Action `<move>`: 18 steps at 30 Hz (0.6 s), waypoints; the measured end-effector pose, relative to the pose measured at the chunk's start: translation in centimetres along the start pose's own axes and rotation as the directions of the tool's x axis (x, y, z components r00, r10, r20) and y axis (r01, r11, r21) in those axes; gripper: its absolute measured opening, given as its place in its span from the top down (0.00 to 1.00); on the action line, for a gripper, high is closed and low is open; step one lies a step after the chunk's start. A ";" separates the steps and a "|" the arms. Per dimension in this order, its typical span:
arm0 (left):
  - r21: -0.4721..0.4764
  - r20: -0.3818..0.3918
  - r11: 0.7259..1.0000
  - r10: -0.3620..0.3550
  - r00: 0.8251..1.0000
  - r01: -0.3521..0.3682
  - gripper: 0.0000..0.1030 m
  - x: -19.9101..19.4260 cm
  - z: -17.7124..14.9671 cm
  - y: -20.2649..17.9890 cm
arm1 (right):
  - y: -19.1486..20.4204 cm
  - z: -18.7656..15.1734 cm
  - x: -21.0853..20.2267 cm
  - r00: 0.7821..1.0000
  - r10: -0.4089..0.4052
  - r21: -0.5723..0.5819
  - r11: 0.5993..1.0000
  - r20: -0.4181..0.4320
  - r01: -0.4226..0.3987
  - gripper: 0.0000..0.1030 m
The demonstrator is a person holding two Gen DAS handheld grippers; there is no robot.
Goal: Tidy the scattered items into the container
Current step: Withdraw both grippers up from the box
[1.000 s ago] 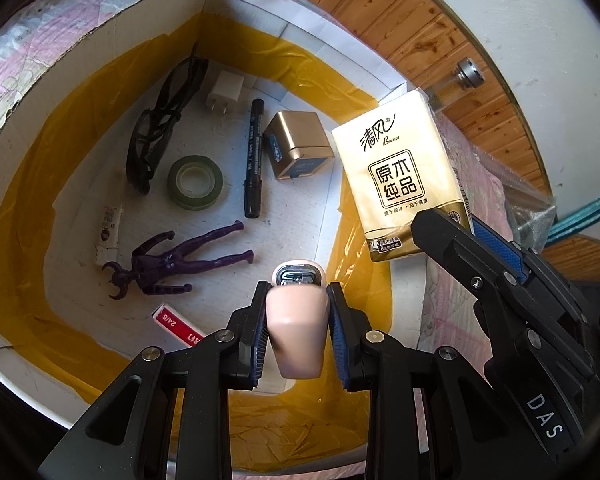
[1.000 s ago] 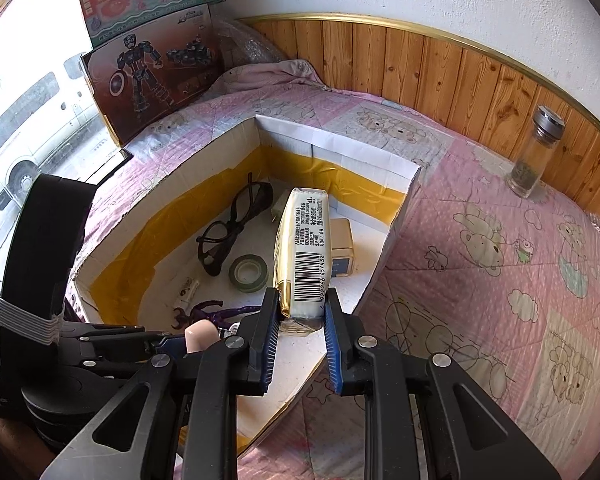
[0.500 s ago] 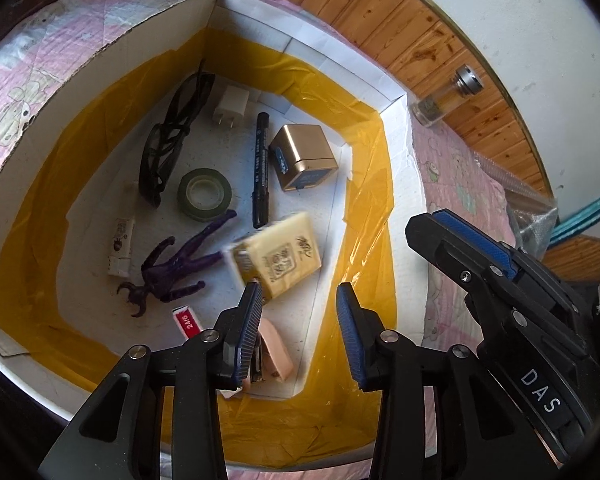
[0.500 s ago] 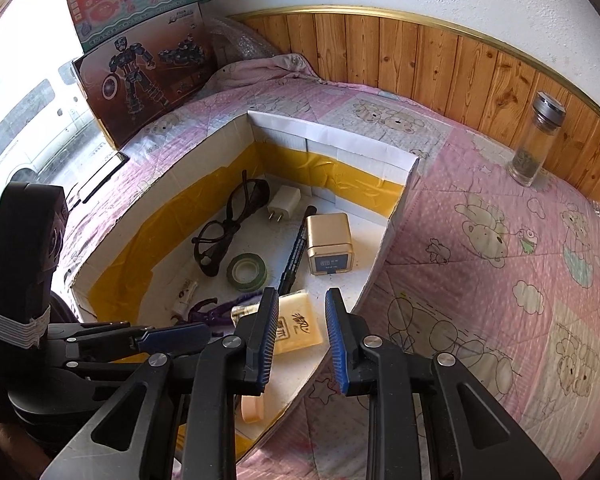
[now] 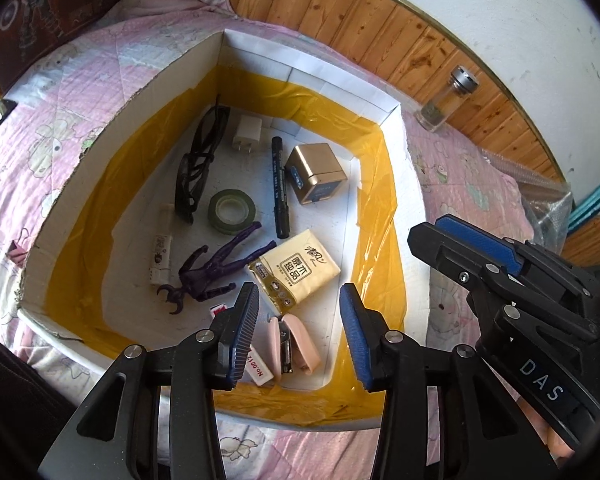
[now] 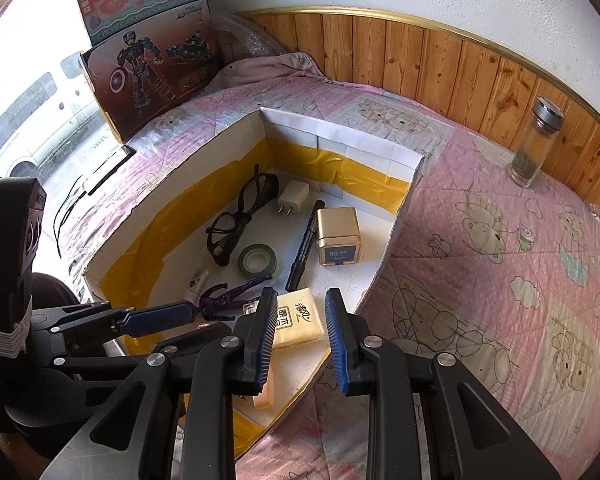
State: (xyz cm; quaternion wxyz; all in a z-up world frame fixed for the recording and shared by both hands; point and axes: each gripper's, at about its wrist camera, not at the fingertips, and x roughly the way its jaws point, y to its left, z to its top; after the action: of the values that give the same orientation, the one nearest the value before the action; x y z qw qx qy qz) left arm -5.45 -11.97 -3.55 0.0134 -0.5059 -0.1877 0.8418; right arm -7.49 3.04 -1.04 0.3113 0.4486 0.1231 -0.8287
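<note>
A white cardboard box (image 5: pixel 312 76) (image 6: pixel 340 132) lined with yellow tape sits on the pink quilt. Inside lie a yellow tissue pack (image 5: pixel 294 272) (image 6: pixel 298 318), a pink stapler (image 5: pixel 294 342) (image 6: pixel 265 396), a purple figure (image 5: pixel 216 268) (image 6: pixel 236 292), a green tape roll (image 5: pixel 232 210) (image 6: pixel 258 260), black glasses (image 5: pixel 200 164) (image 6: pixel 240 216), a marker (image 5: pixel 279 188) (image 6: pixel 304 248), a gold cube (image 5: pixel 316 172) (image 6: pixel 337 235) and a white charger (image 5: pixel 247 134) (image 6: pixel 292 198). My left gripper (image 5: pixel 298 320) is open and empty above the stapler. My right gripper (image 6: pixel 300 328) is open and empty above the tissue pack.
A glass bottle with a metal cap (image 5: pixel 446 100) (image 6: pixel 534 142) stands on the quilt by the wooden wall panel. Toy boxes (image 6: pixel 148 40) lean at the back left. The pink quilt (image 6: pixel 500 260) spreads to the right of the box.
Both grippers opened: the left dropped the pink stapler and the right dropped the tissue pack into the box. Both grippers have pulled back and up since then.
</note>
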 end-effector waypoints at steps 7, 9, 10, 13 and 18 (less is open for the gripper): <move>0.056 0.076 0.995 0.076 0.994 -0.080 0.53 -2.4 -0.4 0.5 | 1.6 -1.5 -1.1 0.999 -0.006 -0.084 0.996 -0.035 0.003 0.67; 0.057 0.089 0.994 0.089 0.992 -0.094 0.53 -3.0 -0.5 0.8 | 2.1 -2.2 -1.4 0.999 -0.009 -0.113 0.994 -0.050 0.004 0.66; 0.057 0.096 0.993 0.095 0.991 -0.101 0.53 -3.3 -0.6 0.9 | 2.3 -2.5 -1.5 0.998 -0.011 -0.125 0.992 -0.059 0.004 0.66; 0.062 0.107 0.992 0.101 0.989 -0.108 0.53 -3.9 -0.9 1.1 | 3.1 -3.3 -1.6 0.996 -0.018 -0.162 0.987 -0.082 0.004 0.64; 0.080 0.137 0.990 0.107 0.985 -0.119 0.42 -5.0 -1.5 0.9 | 5.1 -4.5 -1.6 0.993 -0.038 -0.245 0.970 -0.113 0.009 0.60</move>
State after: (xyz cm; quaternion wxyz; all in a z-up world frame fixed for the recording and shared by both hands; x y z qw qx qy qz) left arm -1.59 -13.38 -0.21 -0.0247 -0.4578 -0.1220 0.8803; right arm -0.67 1.91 -1.86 0.3464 0.4531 0.2473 -0.7833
